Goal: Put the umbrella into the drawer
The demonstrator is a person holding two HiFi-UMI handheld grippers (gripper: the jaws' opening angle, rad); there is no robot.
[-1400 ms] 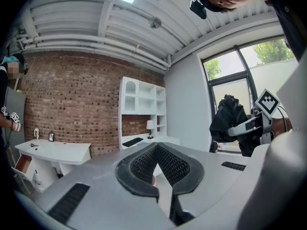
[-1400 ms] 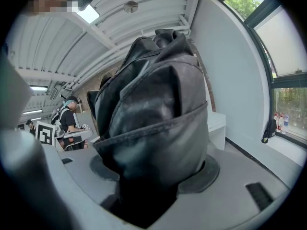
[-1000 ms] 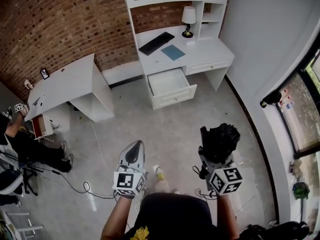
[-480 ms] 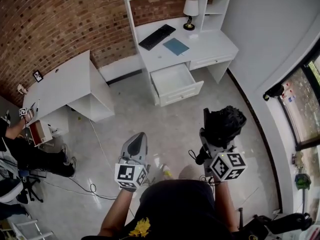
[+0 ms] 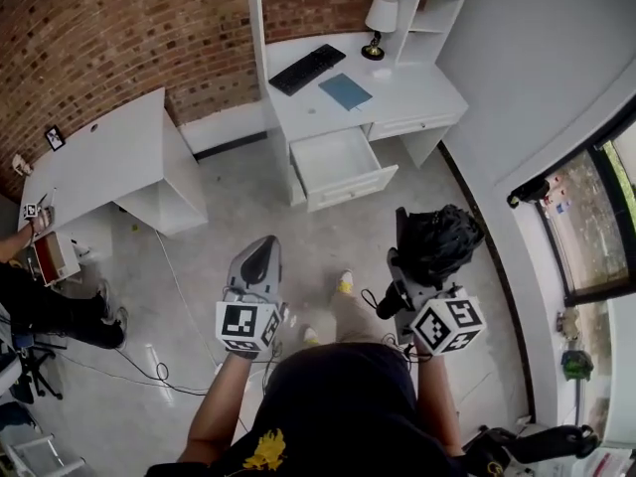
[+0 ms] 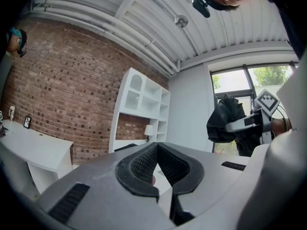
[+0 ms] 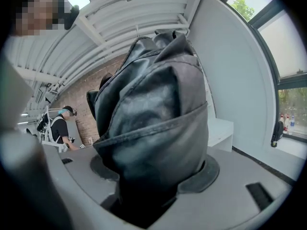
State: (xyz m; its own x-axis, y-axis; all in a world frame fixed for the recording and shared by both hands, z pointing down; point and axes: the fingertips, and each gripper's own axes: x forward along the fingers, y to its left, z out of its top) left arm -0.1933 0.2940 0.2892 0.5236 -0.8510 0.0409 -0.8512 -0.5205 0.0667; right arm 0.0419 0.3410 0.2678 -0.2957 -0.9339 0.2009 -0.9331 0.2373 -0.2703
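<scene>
Right tool (image 5: 419, 266): I see its jaws set wide and pinching a black folded umbrella (image 5: 442, 238), whose bundled fabric fills the right gripper view and bulges out above the pads. Left tool (image 5: 261, 254): jaw tips pressed together, and I find nothing held between them. I hold both tools side by side over the grey floor (image 5: 248, 217), well apart from the furniture. White desk (image 5: 422, 95) with a shelf unit above it stands against the brick wall (image 5: 99, 28). Its drawer (image 5: 353, 189) is pulled open, and the inside looks bare from the head view. On the desk I count a black keyboard (image 5: 307, 69), a blue book (image 5: 346, 91) just beside it, and a small lamp (image 5: 379, 23) at the back. A second white desk (image 5: 99, 157) stands to the left, with a seated person (image 5: 40, 296) near its end.
</scene>
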